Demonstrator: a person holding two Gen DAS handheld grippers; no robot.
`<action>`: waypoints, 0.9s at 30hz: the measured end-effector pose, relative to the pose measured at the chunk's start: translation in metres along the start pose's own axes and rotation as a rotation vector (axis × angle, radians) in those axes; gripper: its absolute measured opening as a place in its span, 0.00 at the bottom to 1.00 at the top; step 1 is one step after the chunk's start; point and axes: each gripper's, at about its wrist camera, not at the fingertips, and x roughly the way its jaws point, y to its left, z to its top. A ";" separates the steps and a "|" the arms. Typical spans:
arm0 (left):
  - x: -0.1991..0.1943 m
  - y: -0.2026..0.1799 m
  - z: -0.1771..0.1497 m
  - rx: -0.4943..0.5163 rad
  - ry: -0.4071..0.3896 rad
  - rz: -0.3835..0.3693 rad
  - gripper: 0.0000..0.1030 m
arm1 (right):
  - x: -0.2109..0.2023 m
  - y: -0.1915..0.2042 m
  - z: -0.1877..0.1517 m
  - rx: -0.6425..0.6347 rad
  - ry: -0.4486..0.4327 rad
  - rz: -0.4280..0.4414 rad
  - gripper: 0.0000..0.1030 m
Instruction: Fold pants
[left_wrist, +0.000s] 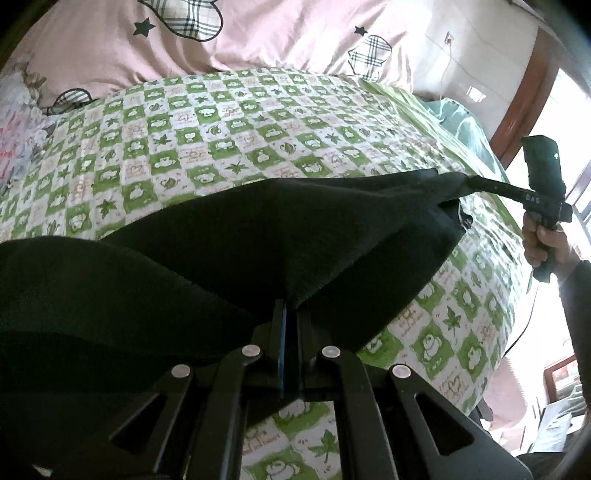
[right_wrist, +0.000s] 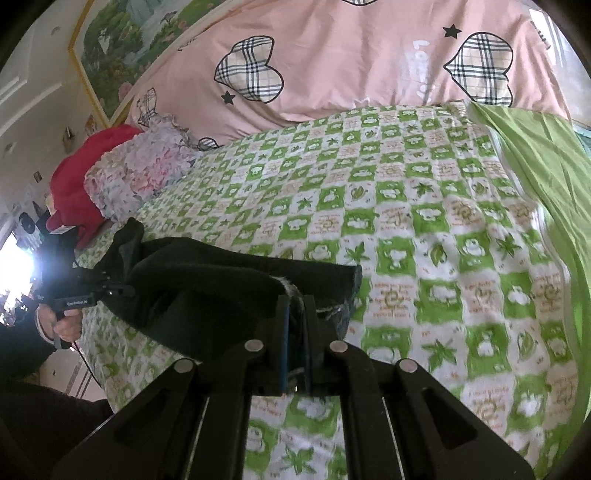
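Note:
Black pants (left_wrist: 229, 236) hang stretched between my two grippers above a bed with a green and white checked sheet (left_wrist: 207, 133). My left gripper (left_wrist: 290, 304) is shut on one edge of the pants. My right gripper (right_wrist: 297, 301) is shut on the other end of the pants (right_wrist: 207, 280), near a frayed hem. In the left wrist view the right gripper (left_wrist: 463, 182) pinches the far corner of the cloth. In the right wrist view the left gripper (right_wrist: 127, 290) holds the far end at the left.
A pink duvet with plaid hearts (right_wrist: 332, 66) lies at the back of the bed. A floral pillow (right_wrist: 140, 170) and a red cloth (right_wrist: 85, 177) lie at the left. The sheet's plain green border (right_wrist: 535, 166) runs along the right side.

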 end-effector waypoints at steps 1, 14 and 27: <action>0.000 0.000 -0.003 -0.001 0.001 -0.003 0.02 | -0.001 0.000 -0.003 -0.001 0.004 -0.004 0.07; 0.015 0.001 -0.019 -0.041 0.031 -0.006 0.03 | 0.010 -0.009 -0.036 0.057 0.072 -0.047 0.07; 0.005 0.017 -0.032 -0.142 0.050 -0.062 0.27 | -0.006 0.020 -0.033 0.091 0.051 -0.114 0.59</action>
